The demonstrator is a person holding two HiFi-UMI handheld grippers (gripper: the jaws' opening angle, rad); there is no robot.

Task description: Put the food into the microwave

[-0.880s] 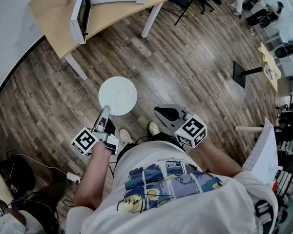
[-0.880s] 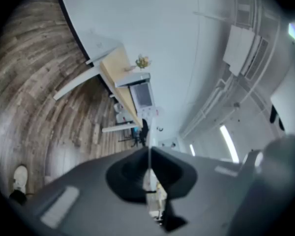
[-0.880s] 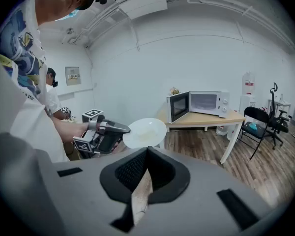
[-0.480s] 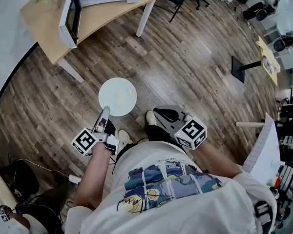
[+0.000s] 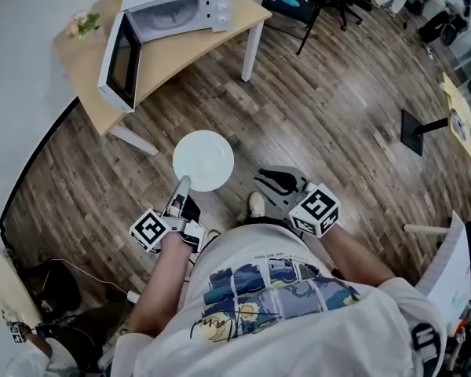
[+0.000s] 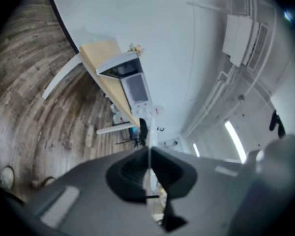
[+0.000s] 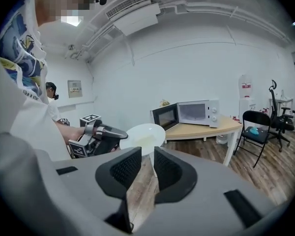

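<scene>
- left gripper [image 5: 182, 187]: jaws nearly closed, pinching the near rim of the white plate [image 5: 203, 160]. In the left gripper view the rim runs edge-on between the pads.
- right gripper [image 7: 146, 156]: jaws partly apart with nothing in them, only floor [image 5: 322, 116] through the gap. It hangs beside the plate without touching it.
- plate: held roughly level in front of the person, over the floor. There's something pale on it, presumably the food; it's too washed out to say what.
- microwave [image 5: 179, 5]: sits on the wooden tabletop [image 5: 85, 53], well apart from the plate, with its door [image 5: 119, 52] swung open and the cavity clear as far as I can see.
- progress: pickup done, door already open, plate in transit. I'd call it about mid-task.
- left to do: close the gap to the tabletop, slide the plate into the cavity, then let go of the rim. Shutting the door may follow, though the task doesn't say so.
</scene>
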